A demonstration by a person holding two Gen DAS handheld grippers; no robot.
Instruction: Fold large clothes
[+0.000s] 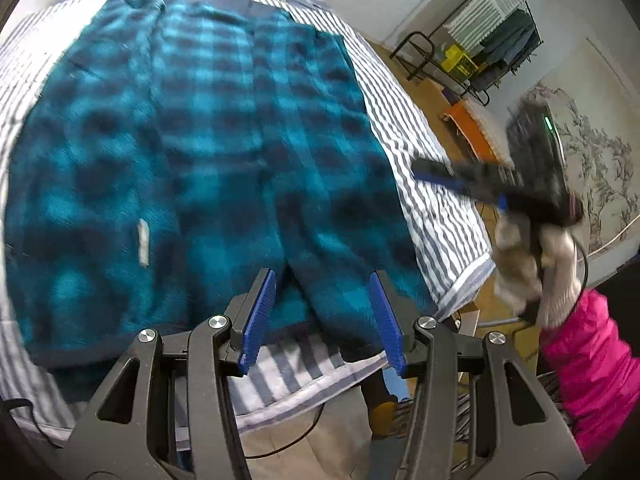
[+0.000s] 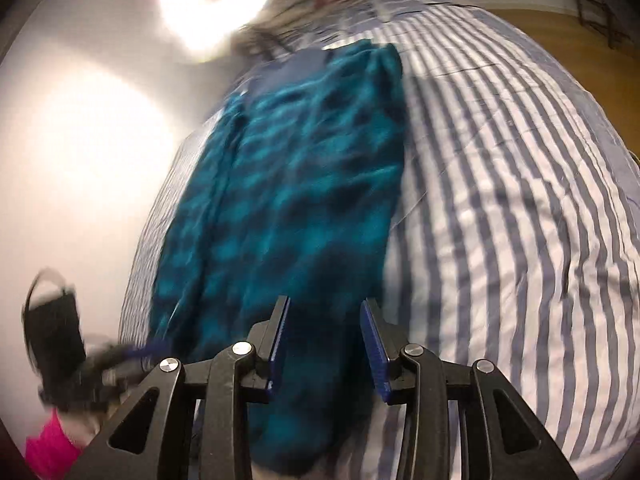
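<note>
Teal plaid fleece garment [image 1: 192, 152] lies flat on the striped bedsheet [image 1: 436, 200]; left gripper [image 1: 322, 316] and right gripper [image 2: 326, 344] hover with jaws apart, holding nothing.

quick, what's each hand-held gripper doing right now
Left hand-held gripper: open, holding nothing, over the near edge of the teal plaid garment.
Right hand-held gripper: open, holding nothing, above the same garment.
</note>
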